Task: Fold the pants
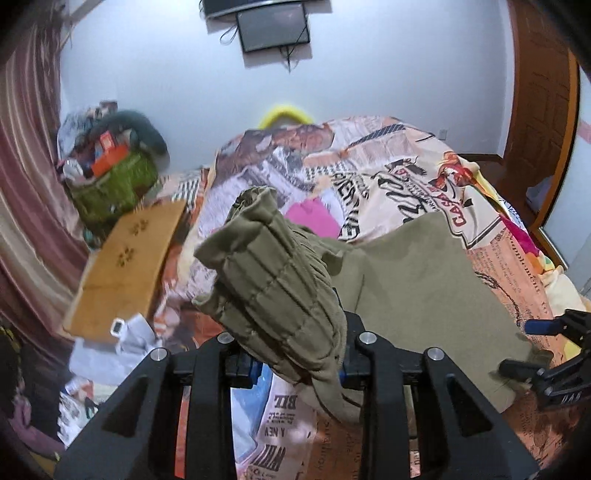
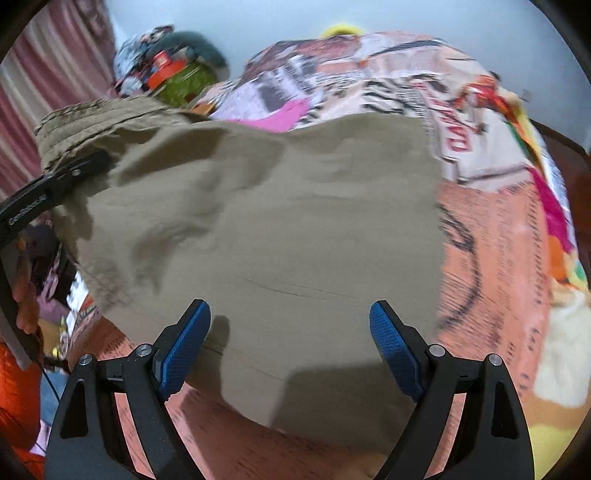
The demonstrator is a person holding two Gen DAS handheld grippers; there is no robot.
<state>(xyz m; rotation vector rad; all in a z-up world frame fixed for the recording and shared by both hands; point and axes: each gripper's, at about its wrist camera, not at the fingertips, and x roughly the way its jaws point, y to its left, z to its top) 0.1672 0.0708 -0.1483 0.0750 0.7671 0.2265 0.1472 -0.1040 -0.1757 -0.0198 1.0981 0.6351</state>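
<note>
Olive-green pants point(image 1: 424, 280) lie spread on a patterned bedspread point(image 1: 406, 173). My left gripper point(image 1: 295, 354) is shut on their ribbed waistband point(image 1: 273, 280), which stands bunched and lifted off the bed in front of the camera. In the right wrist view the pants point(image 2: 277, 229) fill the middle, and a black finger point(image 2: 88, 162) of the left gripper shows at their raised left corner. My right gripper point(image 2: 290, 321) hovers open over the near edge of the cloth, with its blue pads point(image 2: 184, 347) wide apart and nothing gripped. The left wrist view shows the right gripper point(image 1: 524, 347) at the pants' right edge.
A wooden board point(image 1: 125, 266) rests at the bed's left side beside a green bag point(image 1: 114, 188) stuffed with items. A pink cloth point(image 1: 314, 218) lies beyond the pants. Striped curtains point(image 1: 29, 166) hang left, a wooden door point(image 1: 535, 110) stands right, and a screen point(image 1: 273, 29) is on the wall.
</note>
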